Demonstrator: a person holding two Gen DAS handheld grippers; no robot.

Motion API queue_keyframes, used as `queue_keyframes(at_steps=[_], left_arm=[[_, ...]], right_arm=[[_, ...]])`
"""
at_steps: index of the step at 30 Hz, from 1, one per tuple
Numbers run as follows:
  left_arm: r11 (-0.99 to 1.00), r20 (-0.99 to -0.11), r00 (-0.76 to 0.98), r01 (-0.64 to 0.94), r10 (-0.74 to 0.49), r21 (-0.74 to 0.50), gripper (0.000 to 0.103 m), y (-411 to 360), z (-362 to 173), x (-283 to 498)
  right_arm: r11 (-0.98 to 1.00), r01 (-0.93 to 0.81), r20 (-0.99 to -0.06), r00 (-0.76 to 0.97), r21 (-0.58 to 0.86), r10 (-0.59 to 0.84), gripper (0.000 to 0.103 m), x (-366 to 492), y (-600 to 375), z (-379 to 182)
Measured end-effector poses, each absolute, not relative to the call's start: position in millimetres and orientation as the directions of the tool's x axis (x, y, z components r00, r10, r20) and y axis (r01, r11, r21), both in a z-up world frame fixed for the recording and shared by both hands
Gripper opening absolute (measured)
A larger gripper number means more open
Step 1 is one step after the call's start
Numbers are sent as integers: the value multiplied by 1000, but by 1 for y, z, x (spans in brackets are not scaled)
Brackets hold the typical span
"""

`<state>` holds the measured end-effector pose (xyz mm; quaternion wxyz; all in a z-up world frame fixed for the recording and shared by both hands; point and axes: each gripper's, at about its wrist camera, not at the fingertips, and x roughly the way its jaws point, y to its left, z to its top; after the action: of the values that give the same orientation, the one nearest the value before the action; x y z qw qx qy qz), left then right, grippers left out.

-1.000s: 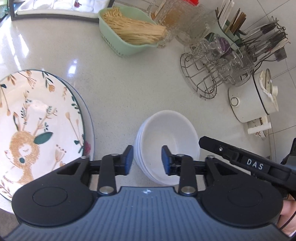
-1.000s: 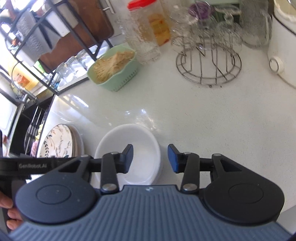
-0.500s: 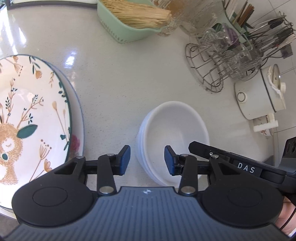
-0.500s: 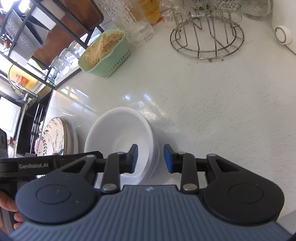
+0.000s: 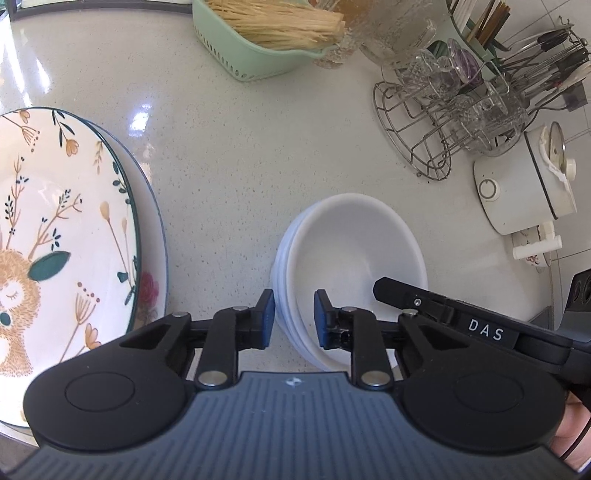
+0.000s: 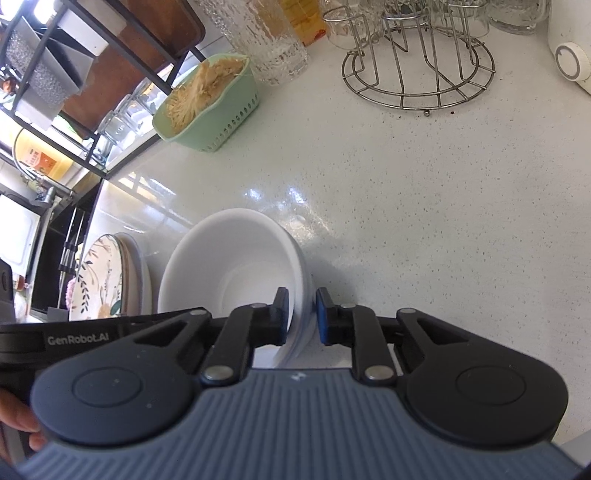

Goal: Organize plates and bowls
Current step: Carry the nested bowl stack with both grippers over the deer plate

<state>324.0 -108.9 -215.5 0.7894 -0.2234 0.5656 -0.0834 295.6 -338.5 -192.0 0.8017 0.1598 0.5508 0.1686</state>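
Pale speckled stone counter (image 5: pixel 229 155) w/ bright glare spots — white tiled wall (image 5: pixel 546 22) behind; black metal shelf frame (image 6: pixel 110 66) at left, sunlit.

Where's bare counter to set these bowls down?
Widest bare patch: the counter between the white bowl stack, the green basket and the wire glass rack. A narrower strip runs between the bowls and the deer plate stack. The back edge is crowded: basket, jars, rack, white cooker.

Bright daylight, countertop (image 5: pixel 258 155) glare, fisheye-warped edges
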Motion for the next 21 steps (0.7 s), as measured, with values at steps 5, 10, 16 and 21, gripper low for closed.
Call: queue_keyframes(at_steps=[5, 10, 16, 21], left_arm=[[882, -846, 363, -115, -390, -456, 26, -100, -204, 320], [879, -839, 376, -114, -392, -462, 26, -92, -188, 314], [882, -834, 386, -97, -394, -461, 26, -80, -166, 304], [879, -831, 388, -98, -398, -467, 26, -68, -150, 296]], right_arm=[[895, -85, -826, 355, 437, 437, 19, 292, -333, -180], [894, -66, -820, 373, 443, 434, 19, 285, -326, -165], [896, -49, -810, 406, 442, 422, 19, 275, -315, -145], [898, -47, -807, 422, 437, 414, 19, 267, -304, -130]])
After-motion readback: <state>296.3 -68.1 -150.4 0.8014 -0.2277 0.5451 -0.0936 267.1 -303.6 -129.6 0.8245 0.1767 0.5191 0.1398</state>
